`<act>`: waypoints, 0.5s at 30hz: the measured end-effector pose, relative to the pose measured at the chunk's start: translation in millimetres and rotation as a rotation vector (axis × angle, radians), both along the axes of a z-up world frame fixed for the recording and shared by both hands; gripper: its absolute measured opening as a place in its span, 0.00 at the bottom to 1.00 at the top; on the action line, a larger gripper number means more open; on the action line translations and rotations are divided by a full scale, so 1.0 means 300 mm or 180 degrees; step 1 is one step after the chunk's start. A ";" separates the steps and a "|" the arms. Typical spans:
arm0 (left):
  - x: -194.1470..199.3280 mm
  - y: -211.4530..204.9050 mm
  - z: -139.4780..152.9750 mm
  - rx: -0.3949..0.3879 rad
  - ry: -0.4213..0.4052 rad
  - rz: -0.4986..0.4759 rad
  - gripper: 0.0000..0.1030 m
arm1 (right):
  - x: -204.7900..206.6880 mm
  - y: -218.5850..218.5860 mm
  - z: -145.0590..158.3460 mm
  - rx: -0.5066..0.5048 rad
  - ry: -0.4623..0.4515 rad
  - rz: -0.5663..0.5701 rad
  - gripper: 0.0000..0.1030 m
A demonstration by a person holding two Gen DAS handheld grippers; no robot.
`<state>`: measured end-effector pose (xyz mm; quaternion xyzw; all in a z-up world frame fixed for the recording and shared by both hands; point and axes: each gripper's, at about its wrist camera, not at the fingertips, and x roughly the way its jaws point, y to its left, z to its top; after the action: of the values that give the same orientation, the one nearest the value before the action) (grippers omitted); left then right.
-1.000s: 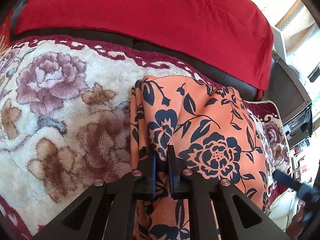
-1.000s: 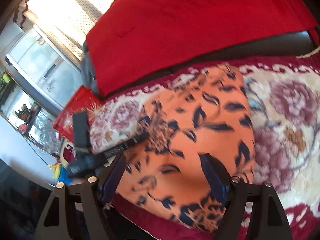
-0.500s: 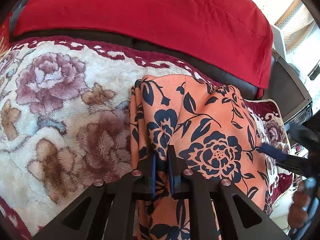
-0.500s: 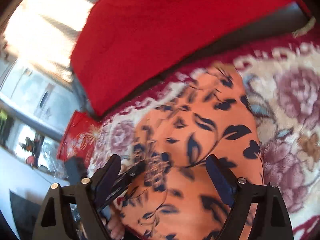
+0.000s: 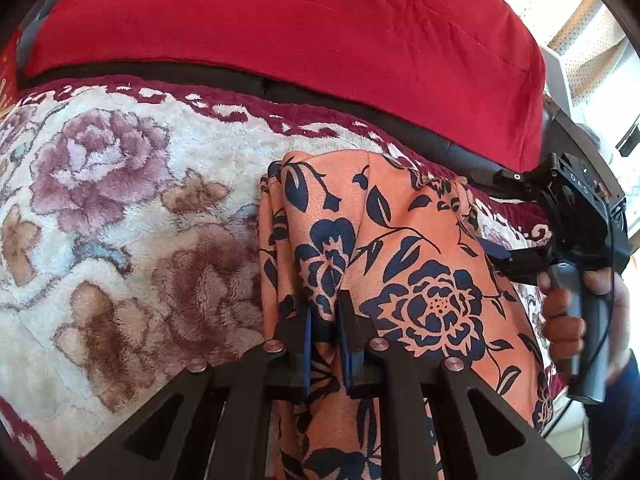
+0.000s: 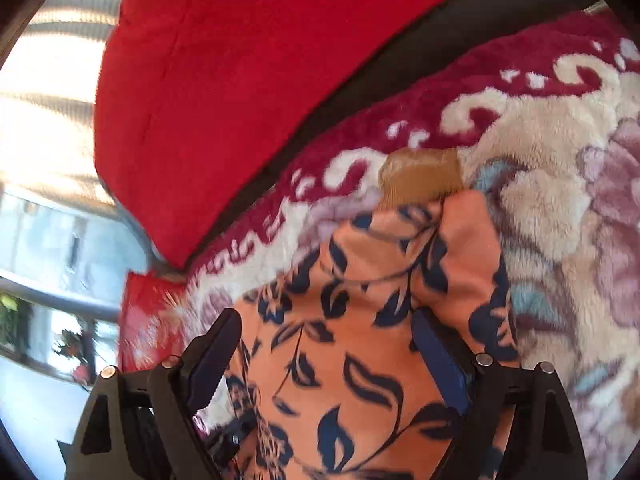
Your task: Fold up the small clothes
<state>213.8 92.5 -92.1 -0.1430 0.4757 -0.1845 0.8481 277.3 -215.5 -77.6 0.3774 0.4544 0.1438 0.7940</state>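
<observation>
Meanwhile left tongs point(image 5: 325, 316) pinch orange floral garment point(image 5: 400, 264); right tongs point(image 6: 328, 344) gape over it

The garment point(image 5: 404, 264) lies on the blanket point(image 5: 120, 208), cushion point(image 5: 280, 32) behind it. Right claw point(image 5: 496, 252) sits at its right edge.

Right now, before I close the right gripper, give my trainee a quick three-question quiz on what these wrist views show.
1. True or false: the left gripper is shut on a pinch of the orange floral garment.
2. Which lies directly under the garment? A) a wooden table B) the plush rose-patterned blanket C) a metal tray
3. Fill in: the right gripper has its jaws ____, with the garment's cloth between them but not clamped.

Key: 1 true. 2 B. 3 open.
</observation>
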 end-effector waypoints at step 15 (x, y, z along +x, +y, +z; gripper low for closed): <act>-0.052 0.021 0.057 -0.0010 -0.0195 0.0115 0.17 | -0.513 0.086 0.078 -0.0452 -0.0349 0.0441 0.87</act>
<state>198.1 98.9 -75.0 -0.1472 0.4465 -0.1743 0.8652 123.4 -189.6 -54.2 0.2795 0.4443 0.1862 0.8306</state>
